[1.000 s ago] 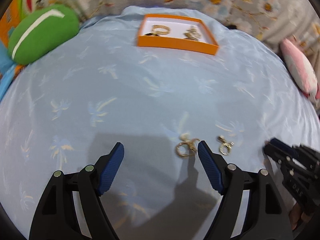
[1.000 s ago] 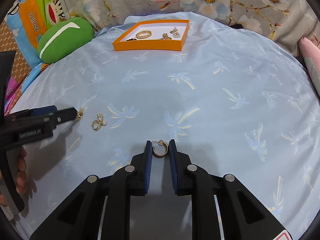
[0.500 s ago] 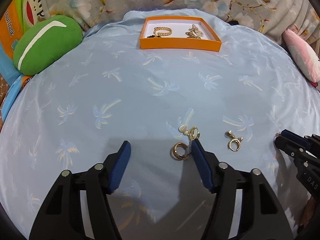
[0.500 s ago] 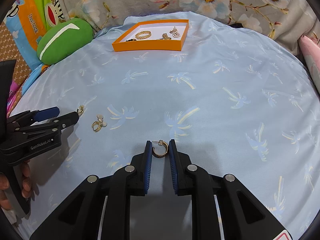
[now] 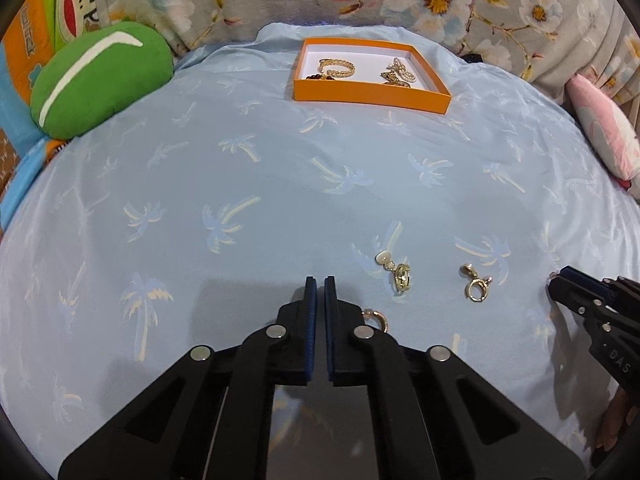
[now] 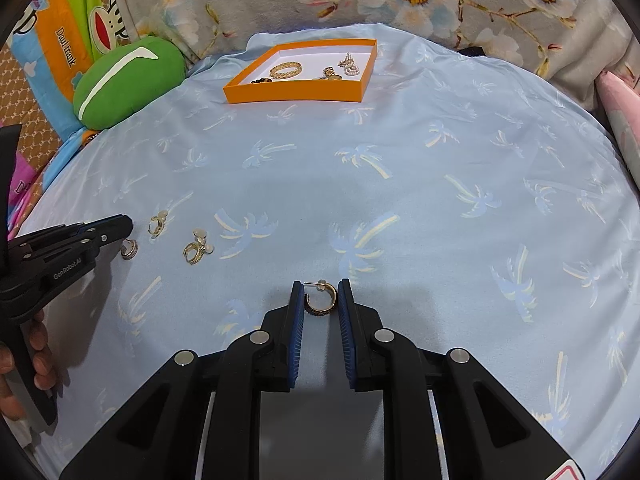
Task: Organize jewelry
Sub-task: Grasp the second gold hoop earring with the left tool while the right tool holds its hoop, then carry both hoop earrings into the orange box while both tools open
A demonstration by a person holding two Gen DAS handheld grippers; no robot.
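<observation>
My right gripper (image 6: 320,292) is shut on a gold hoop earring (image 6: 321,298), held just above the blue sheet. My left gripper (image 5: 319,285) is shut with nothing between its pads. A gold hoop earring (image 5: 378,319) lies on the sheet just right of its right finger. Two more gold earrings lie beyond: one with a pearl (image 5: 396,270) and one with a small charm (image 5: 477,284). An orange box (image 5: 370,94) at the far side holds several gold pieces. The box also shows in the right wrist view (image 6: 296,90).
The blue palm-print sheet (image 5: 280,184) covers a bed. A green cushion (image 5: 96,80) lies at the far left, a pink pillow (image 5: 604,136) at the far right, floral fabric behind. The right gripper's tip (image 5: 576,284) shows at the left wrist view's right edge.
My left gripper has closed from wide open to shut; the hoop earring that lay between its fingers now lies outside its right finger. My right gripper still holds its earring.
</observation>
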